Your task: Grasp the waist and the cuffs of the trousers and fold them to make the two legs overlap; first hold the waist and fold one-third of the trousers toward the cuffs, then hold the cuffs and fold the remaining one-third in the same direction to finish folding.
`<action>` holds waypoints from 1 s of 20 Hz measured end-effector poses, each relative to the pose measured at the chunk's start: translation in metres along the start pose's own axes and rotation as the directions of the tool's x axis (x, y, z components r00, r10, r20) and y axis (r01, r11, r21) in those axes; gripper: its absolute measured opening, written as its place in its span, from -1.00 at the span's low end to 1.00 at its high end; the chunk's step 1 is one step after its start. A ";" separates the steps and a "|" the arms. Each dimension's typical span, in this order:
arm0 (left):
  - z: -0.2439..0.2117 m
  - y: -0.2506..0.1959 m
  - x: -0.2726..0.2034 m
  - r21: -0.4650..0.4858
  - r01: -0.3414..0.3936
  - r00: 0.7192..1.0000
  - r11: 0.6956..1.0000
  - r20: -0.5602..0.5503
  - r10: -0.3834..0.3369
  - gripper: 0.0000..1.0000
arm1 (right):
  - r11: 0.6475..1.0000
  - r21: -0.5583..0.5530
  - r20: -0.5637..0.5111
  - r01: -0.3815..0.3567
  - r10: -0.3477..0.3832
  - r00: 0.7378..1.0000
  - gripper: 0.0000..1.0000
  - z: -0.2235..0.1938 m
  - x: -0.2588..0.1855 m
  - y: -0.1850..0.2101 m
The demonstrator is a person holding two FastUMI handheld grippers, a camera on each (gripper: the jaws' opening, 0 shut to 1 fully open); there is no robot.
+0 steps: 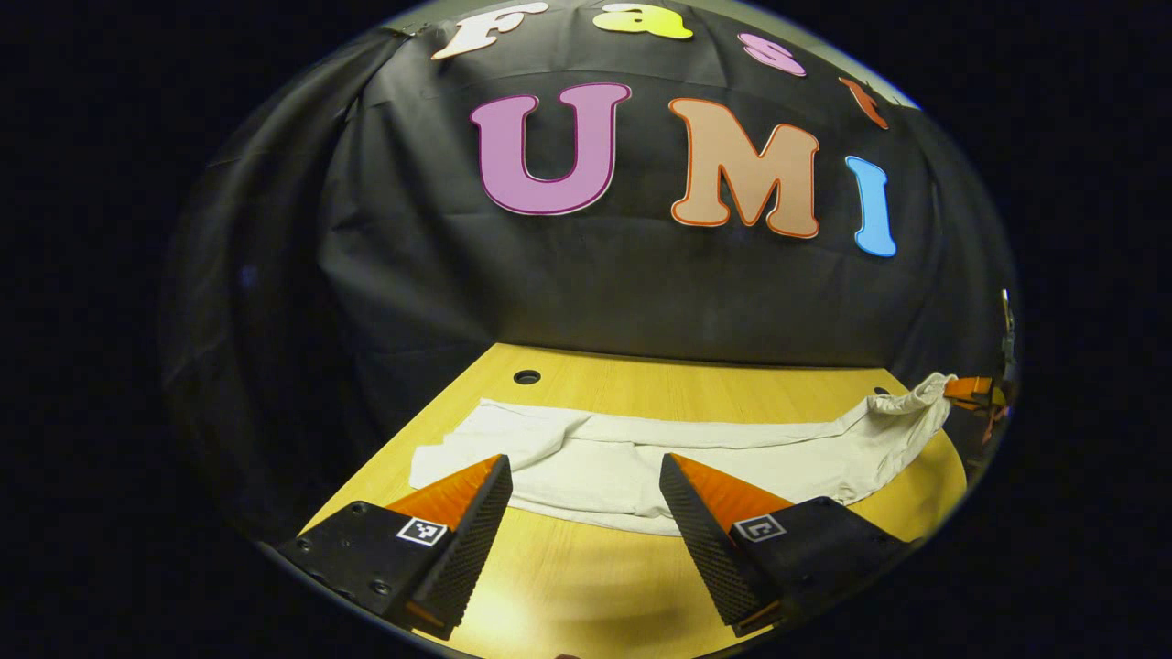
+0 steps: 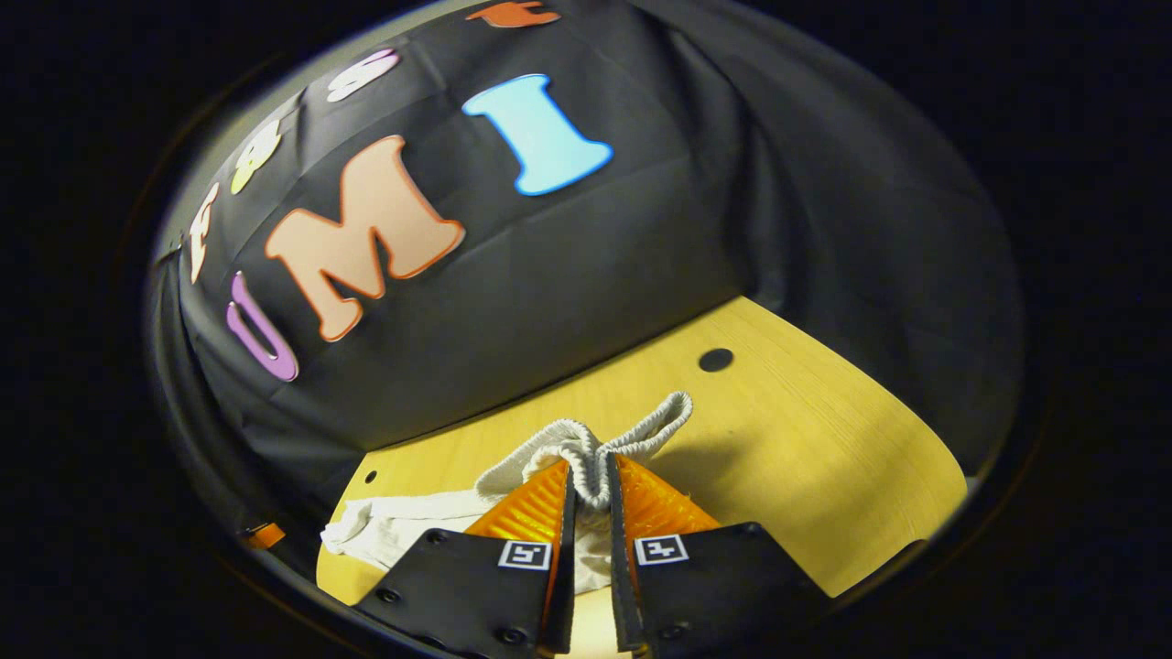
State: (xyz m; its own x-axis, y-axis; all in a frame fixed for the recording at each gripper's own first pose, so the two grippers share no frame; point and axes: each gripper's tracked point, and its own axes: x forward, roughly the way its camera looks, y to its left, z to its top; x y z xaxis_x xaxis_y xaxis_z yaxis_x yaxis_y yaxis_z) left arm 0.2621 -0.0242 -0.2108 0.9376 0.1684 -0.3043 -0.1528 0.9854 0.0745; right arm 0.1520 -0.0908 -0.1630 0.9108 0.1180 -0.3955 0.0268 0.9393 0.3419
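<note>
Bare wooden table [image 1: 586, 595] just below the spread left gripper [image 1: 586, 476], nothing between its fingers and the near hem of the white trousers [image 1: 641, 467] lying across the way. Open tabletop beyond the right gripper [image 2: 591, 490], jaws clamped on the bunched waistband [image 2: 595, 448], out to a round hole [image 2: 715, 360]. Black cloth wall [image 1: 595, 284] closing off the far edge.

In the left gripper view the trousers [image 1: 641, 458] lie on the table [image 1: 586, 586] just ahead of the left gripper [image 1: 586, 476], stretching off to its right. There the right gripper [image 1: 975, 392] pinches their waistband [image 2: 586, 448], with a table hole [image 2: 715, 360] beyond it, ahead and right.
</note>
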 end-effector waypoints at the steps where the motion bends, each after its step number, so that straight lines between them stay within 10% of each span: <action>1: 0.000 0.003 0.001 -0.008 0.006 1.000 1.000 -0.006 -0.006 0.94 | 1.000 -0.025 0.005 -0.017 0.018 1.000 -0.62 0.001 -0.001 0.023; 11: -0.011 0.047 0.018 0.017 0.009 0.999 1.000 -0.049 -0.008 0.95 | 0.949 -0.214 -0.146 -0.232 0.204 0.968 -0.62 -0.100 0.030 0.206; 18: -0.041 0.070 0.032 -0.027 -0.013 0.988 1.000 -0.157 0.009 0.94 | 0.936 -0.249 -0.282 -0.248 0.175 0.943 -0.60 -0.189 0.054 0.233; 20: -0.051 0.075 0.036 -0.031 -0.020 0.982 0.999 -0.187 0.013 0.96 | 0.932 -0.249 -0.289 -0.263 0.188 0.939 0.02 -0.195 0.046 0.238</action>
State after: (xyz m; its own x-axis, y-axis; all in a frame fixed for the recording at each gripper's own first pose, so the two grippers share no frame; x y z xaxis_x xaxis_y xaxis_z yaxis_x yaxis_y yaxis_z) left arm 0.2682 0.0572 -0.2647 0.8603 0.1830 -0.4758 -0.1809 0.9822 0.0506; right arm 0.1201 0.2014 -0.2661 0.7410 0.3806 -0.5533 -0.3175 0.9245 0.2108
